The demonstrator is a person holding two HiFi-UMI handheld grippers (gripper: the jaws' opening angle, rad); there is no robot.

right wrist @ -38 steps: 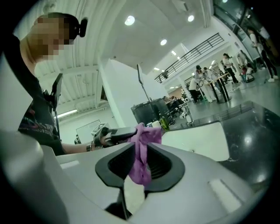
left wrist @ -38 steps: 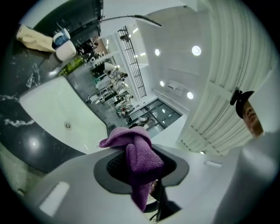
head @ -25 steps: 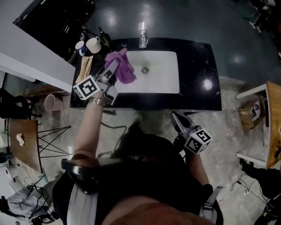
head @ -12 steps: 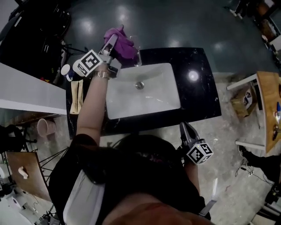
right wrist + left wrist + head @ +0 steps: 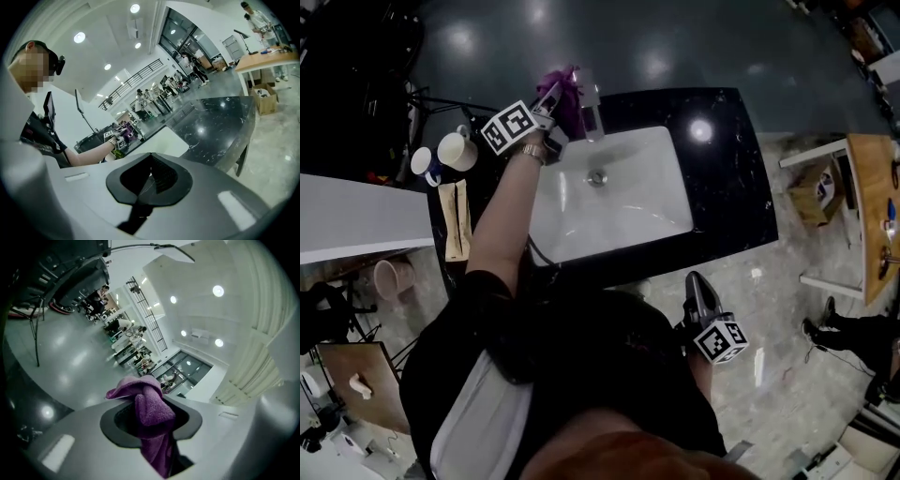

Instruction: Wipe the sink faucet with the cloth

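Mugs (image 5: 455, 150) sit at the counter (image 5: 727, 178) left end, any print too small to read. Left gripper (image 5: 553, 94) pinches the purple cloth (image 5: 567, 92), bunched between its jaws with the tail hanging. Cloth is just beside the faucet (image 5: 592, 116) at the sink (image 5: 628, 211) back rim and covers its left side; contact unclear. The person's torso hides part of the counter's front edge. Right gripper (image 5: 695, 281) is off the counter, jaws pressed together, nothing between.

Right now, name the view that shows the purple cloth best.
The left gripper view: the purple cloth fills its centre, clamped in the jaws. Head view: small, at the tip of the left gripper, by the faucet. The right gripper view: a distant purple speck.
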